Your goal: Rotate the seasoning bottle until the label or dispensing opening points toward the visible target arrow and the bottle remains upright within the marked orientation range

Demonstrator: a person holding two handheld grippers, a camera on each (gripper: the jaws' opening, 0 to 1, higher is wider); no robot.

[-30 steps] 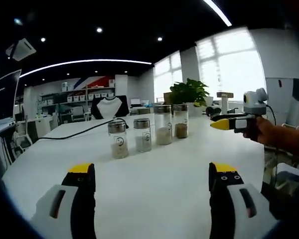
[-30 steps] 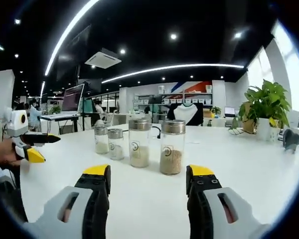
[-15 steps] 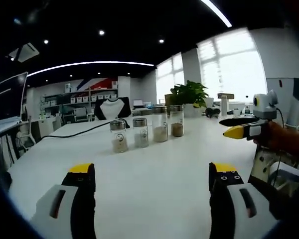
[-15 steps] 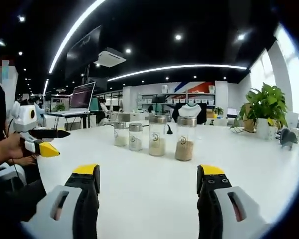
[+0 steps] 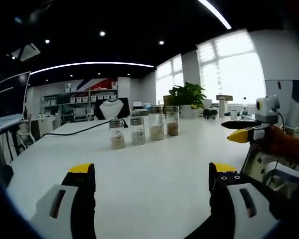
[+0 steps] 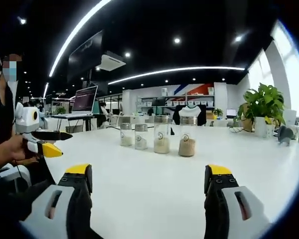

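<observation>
A wide white table [image 5: 149,164] fills the room's foreground, its surface bare between the person and a row of four glass seasoning bottles with metal lids. All four stand upright near the table's middle, well apart from either gripper. In the left gripper view the row runs from the nearest bottle [image 5: 117,134] back through a second [image 5: 137,131] and third [image 5: 156,123] to the farthest bottle [image 5: 172,121]. In the right gripper view the order reverses, with the tallest, brown-filled bottle [image 6: 188,136] closest. Round labels show on some bottles; I cannot tell where any dispensing opening faces.

The left gripper [image 5: 152,172] hangs low over the table's near edge, jaws spread wide with nothing between them. The right gripper [image 6: 148,174] is likewise spread wide and empty. Each gripper also appears at the side of the other's view, held level by a hand [image 5: 281,144] just off the table's edge.

A black cable [image 5: 72,132] trails across the table beyond the bottles. A leafy potted plant [image 6: 263,107] sits at the far edge by the bright windows. An open laptop [image 6: 84,99] stands on a desk behind.
</observation>
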